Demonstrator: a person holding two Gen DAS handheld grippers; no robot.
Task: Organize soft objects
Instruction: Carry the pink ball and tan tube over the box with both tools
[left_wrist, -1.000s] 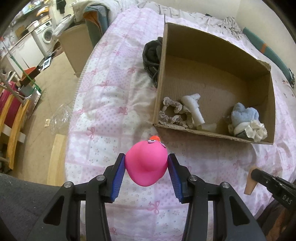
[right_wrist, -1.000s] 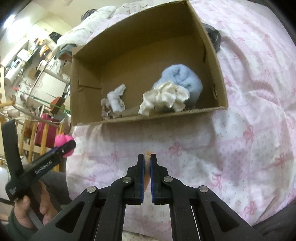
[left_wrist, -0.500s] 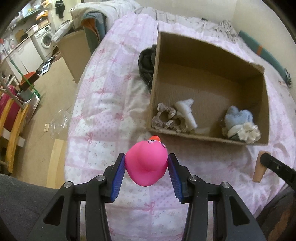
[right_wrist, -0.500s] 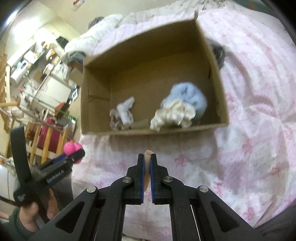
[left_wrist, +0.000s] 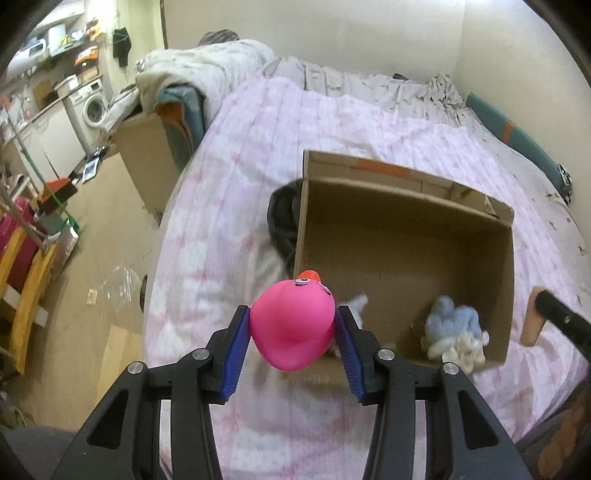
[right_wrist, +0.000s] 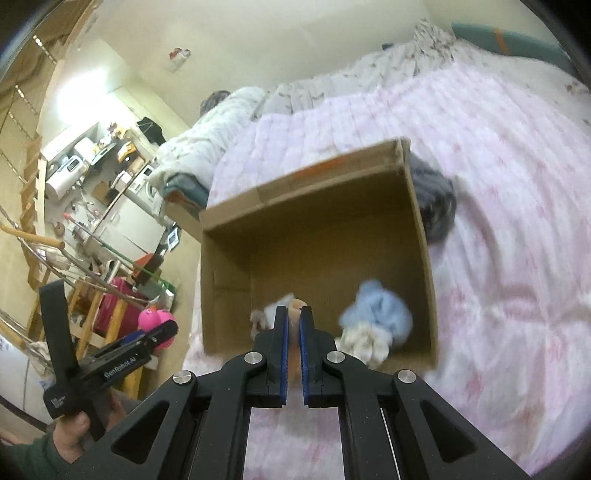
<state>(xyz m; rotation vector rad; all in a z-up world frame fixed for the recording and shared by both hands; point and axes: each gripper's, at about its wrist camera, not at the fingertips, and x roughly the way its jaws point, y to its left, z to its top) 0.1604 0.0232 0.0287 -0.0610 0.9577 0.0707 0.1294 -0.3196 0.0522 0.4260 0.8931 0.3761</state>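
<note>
L gripper (left_wrist: 293, 328): jaws clamped on pink duck (left_wrist: 291, 325). R gripper (right_wrist: 293, 328): jaws shut on thin tan piece (right_wrist: 295, 308). Cardboard box (left_wrist: 406, 229) on bed lies directly fwd/below both; L nearer its left wall.

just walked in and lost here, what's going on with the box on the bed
A person is sorting soft things into a cardboard box on a pink quilt. The left tongs grip a pink rubber duck; the right tongs pinch a small peach-coloured piece. Both are held near the box's front edge. Inside already lie a blue fluffy item and some pale fabric pieces.
</note>
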